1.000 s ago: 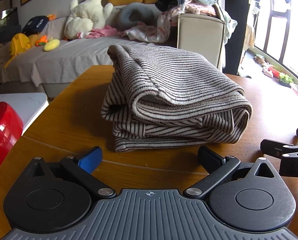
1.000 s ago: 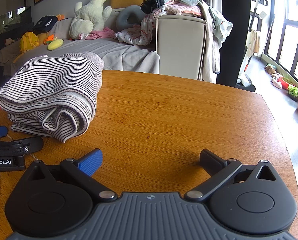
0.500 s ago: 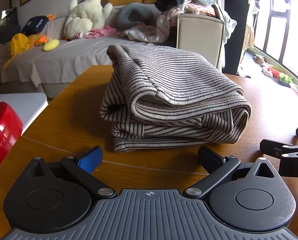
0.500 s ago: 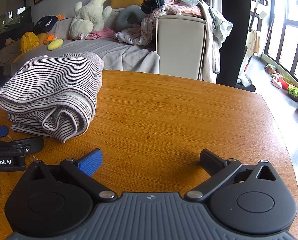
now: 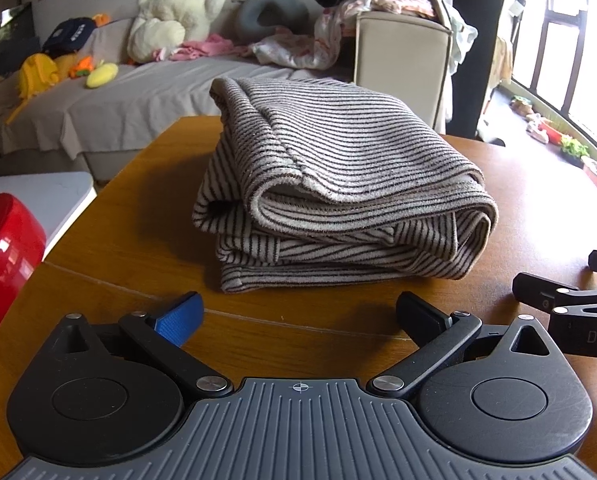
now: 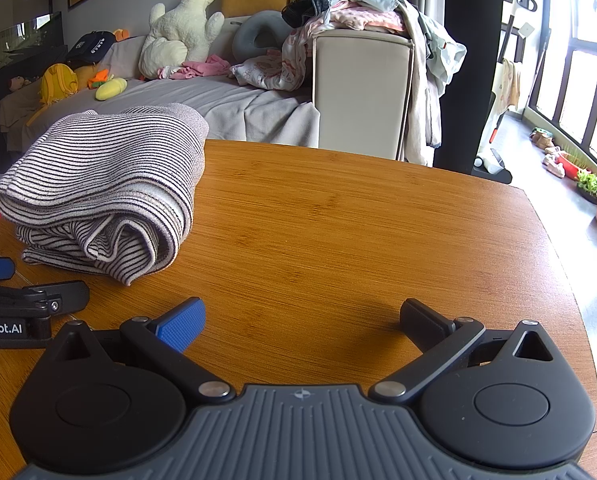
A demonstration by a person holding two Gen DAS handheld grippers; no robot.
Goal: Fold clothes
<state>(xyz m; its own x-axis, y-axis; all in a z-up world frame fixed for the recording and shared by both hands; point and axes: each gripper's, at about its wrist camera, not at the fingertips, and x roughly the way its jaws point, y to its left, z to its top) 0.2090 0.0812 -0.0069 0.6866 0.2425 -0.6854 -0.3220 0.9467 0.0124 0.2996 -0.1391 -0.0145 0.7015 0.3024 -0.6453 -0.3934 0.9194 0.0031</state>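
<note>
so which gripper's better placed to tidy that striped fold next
Probably the left gripper: open, with the folded striped garment directly ahead. The right gripper, also open, faces bare table.

Left wrist view: low over the tabletop (image 5: 118,216), facing the folded striped cloth (image 5: 338,184) nearby. Right wrist view: same height, further right, facing bare tabletop (image 6: 338,220). Shared: cloth (image 6: 106,184), sofa (image 6: 226,100).
</note>
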